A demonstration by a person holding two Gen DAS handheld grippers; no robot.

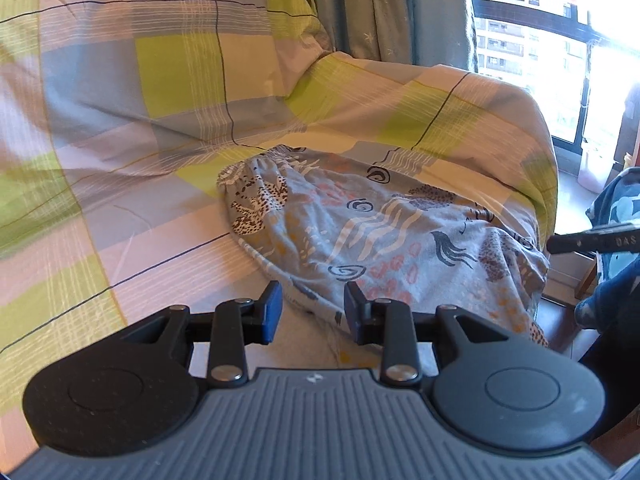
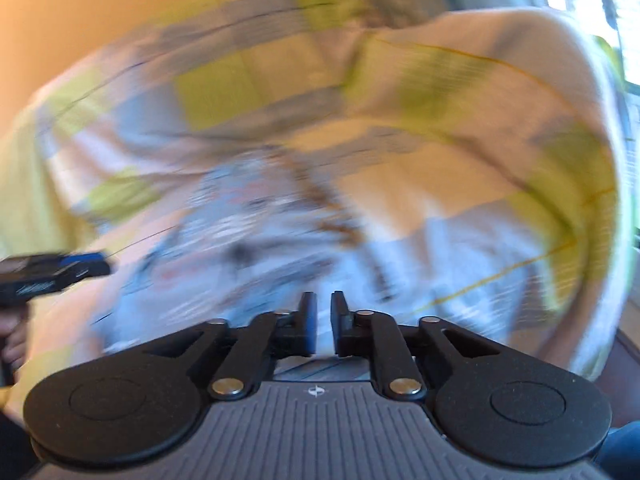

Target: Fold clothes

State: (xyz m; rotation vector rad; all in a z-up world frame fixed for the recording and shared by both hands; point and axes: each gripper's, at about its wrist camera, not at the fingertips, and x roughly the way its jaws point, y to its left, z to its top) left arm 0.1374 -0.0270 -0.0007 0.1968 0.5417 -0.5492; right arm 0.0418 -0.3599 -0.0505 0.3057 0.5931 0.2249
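Left gripper point(image 1: 313, 312) held low over the bed, jaws apart, nothing between them. Just ahead of the jaws and reaching off to their right: a grey patterned garment point(image 1: 360, 224) printed with swirls, waves and spotted leaves, lying crumpled on the plaid bedsheet point(image 1: 120, 128). Near hem of the garment just beyond the right jaw; touching or not, cannot tell. Gathered waistband end farther ahead, slightly left of the jaws. Far right end of the garment drooping over the bed's edge.

Around: a plaid pillow point(image 1: 224, 40) well ahead and to the left, rising behind the garment; grey curtains point(image 1: 384, 12) beyond it; bright window point(image 1: 560, 40) far ahead on the right. At the right border, a dark bar point(image 1: 592, 242) with pale lettering, level with the garment's far end, probably the other tool.

Open sheet to the left of the jaws, flat and bare. Bed edge close on the right, floor below it.

Right gripper point(image 2: 323, 322) seen through heavy motion blur; jaws narrowly apart, nothing visibly held. Garment point(image 2: 256, 232) ahead of these jaws, smeared. Left gripper's tip point(image 2: 80, 266) far to the left of them, with part of a hand point(image 2: 14, 340) behind it.
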